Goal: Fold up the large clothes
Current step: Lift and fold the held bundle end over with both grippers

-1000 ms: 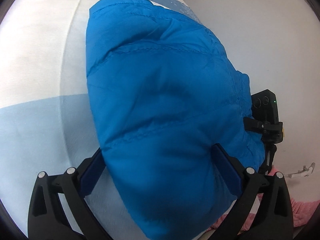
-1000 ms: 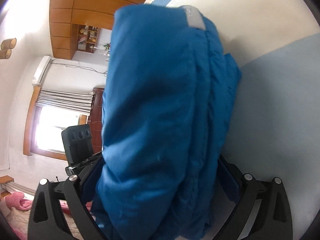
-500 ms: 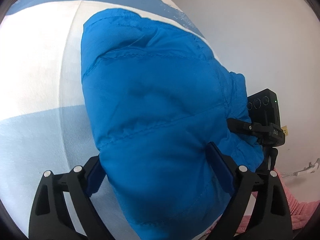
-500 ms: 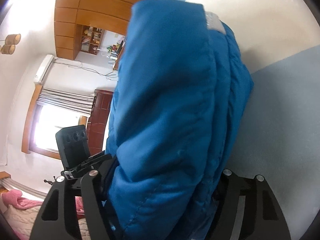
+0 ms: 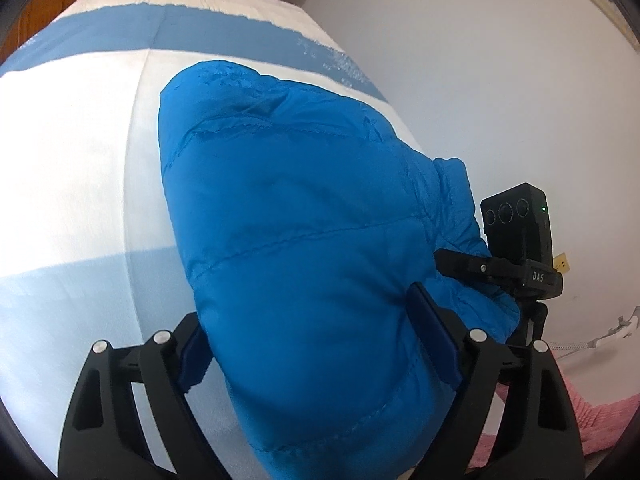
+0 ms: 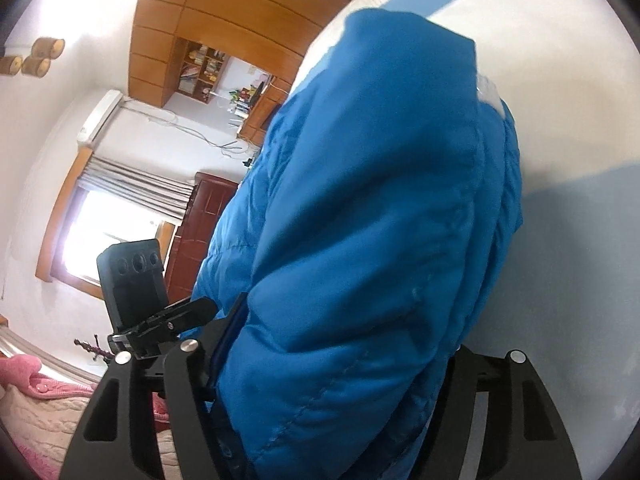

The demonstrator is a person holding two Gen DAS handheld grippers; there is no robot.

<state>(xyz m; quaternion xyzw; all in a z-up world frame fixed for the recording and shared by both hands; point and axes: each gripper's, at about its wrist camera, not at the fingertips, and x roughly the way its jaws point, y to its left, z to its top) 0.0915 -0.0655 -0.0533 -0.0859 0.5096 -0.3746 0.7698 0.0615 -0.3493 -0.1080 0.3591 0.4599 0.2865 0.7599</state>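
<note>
My jacket [image 5: 304, 216], a blue quilted bundle, now hangs between my two tools above the bed [image 5: 72, 168], its far end trailing toward twelve o'clock in the left view. A second ago it sat lower and filled more of both views; more of the bedsheet shows around it now, so I read this as a lift. My left tool [image 5: 320, 332] has just been closing and its pads press the near end. My right tool [image 6: 332, 364], at three o'clock from there, has also squeezed in and clamps the thick roll. I judge folding done; carrying the bundle comes next.
</note>
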